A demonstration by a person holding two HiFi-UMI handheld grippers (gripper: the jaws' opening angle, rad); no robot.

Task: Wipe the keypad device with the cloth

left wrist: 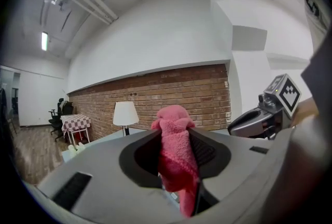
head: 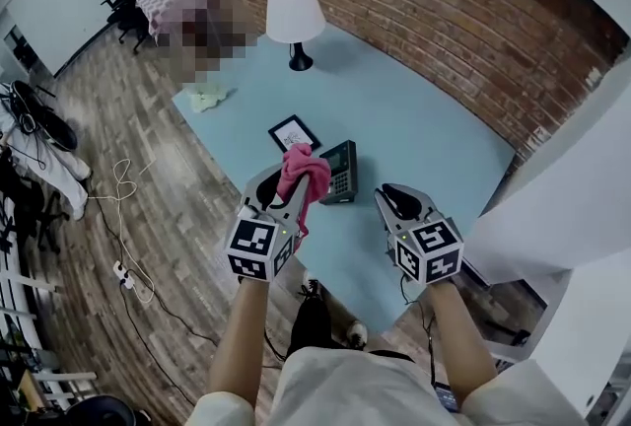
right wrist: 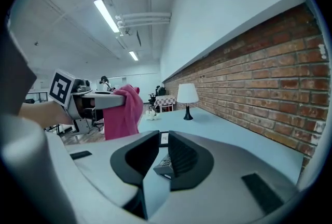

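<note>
**Cloth poised at the keypad's left edge**

The keypad device (head: 342,171) lies flat on the pale blue table (head: 424,128), near the edge closest to us. Its long side runs away from us, roughly in line with the way both tools point. The pink cloth (head: 304,173) hangs just to its left. In the head view the cloth overlaps that edge, though we cannot tell whether it touches the device or is held above it.

The left gripper (head: 292,185) has its jaws clamped on the cloth, which bunches above them and trails down between them in the left gripper view (left wrist: 176,161).

The right gripper (head: 397,197) sits on the device's other side, a little further off. Its jaws are slightly apart and hold nothing; through the gap, the right gripper view shows the device (right wrist: 164,164).

The left hand is the nearer one, and we judge that wiping calls for a short move to the right and down, then strokes along the long side. A framed picture (head: 294,133) lies just beyond, and a white lamp (head: 295,15) stands further back.
</note>
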